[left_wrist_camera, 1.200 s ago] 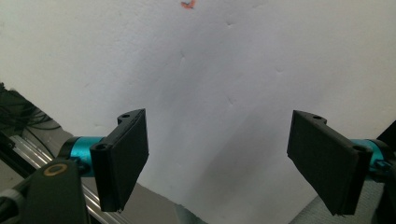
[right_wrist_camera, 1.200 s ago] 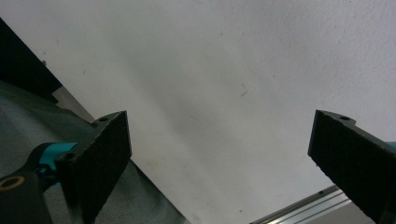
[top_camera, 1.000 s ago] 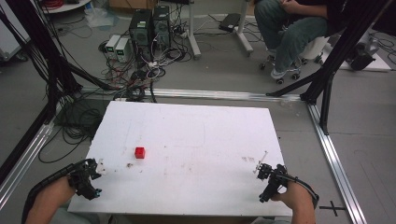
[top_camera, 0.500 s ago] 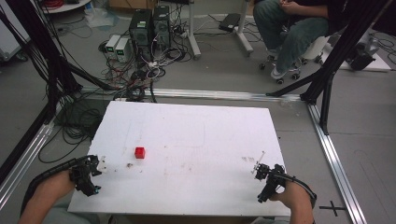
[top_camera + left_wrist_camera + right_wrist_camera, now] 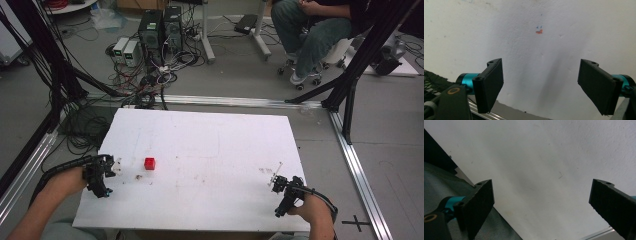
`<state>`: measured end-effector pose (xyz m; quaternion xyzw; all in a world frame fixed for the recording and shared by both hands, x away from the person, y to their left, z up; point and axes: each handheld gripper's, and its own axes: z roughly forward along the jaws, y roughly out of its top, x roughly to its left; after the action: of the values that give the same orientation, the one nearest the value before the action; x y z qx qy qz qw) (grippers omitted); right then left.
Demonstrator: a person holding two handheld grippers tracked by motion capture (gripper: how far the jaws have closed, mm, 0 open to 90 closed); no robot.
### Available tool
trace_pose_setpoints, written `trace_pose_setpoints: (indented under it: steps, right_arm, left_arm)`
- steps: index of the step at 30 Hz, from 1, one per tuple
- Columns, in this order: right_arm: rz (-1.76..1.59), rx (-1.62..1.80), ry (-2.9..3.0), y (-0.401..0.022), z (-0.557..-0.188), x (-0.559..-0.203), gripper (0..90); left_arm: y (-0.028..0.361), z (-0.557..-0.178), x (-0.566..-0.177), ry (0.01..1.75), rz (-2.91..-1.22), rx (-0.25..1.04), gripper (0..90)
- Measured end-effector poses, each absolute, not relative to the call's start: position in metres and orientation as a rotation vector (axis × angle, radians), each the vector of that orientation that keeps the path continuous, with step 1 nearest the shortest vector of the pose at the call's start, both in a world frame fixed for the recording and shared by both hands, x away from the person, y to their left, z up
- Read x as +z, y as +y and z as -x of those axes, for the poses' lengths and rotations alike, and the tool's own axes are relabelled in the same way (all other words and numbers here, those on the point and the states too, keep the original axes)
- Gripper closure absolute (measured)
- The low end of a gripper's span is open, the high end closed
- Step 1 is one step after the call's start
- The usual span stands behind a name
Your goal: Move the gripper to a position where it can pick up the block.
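Currently at the approach step: nothing gripped, red cube (image 5: 149, 163) untouched on the white table (image 5: 215, 150), left of centre.

Left gripper (image 5: 111, 169) held low near the table's left edge, close beside the cube but apart from it. Jaws spread wide in the left gripper view, bare tabletop between them, a small orange-and-blue mark (image 5: 539, 31) ahead. Cube outside that view, so not yet lined up between the jaws.

Right gripper (image 5: 278, 181) parked near the table's front right corner, well apart from the cube. Jaws likewise wide apart in the right gripper view, with bare white surface between them and the table's edge at lower left.

Judged step: pick-up of the cube not yet begun, left gripper the likelier tool by nearness.

Next move, as judged:
- Turn the left gripper toward the cube until the cube sits centred between the two black jaws.
- Keep the jaws apart during the advance.
- Lower to cube height, one jaw on each flat side.
- Close only once both faces are bracketed; an off-centre close could push the cube aside.
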<state>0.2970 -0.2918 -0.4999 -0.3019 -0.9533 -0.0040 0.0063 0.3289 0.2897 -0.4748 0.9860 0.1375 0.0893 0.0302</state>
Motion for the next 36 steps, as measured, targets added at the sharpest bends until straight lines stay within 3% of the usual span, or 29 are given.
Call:
trace_pose_setpoints:
  steps: [36]
  right_arm:
    - [0.956,-0.02,-2.947,-0.296,-0.295,-0.506,5.3]
  left_arm:
    - [0.248,-0.392,-0.467,0.155,-3.117,0.234,21.2]
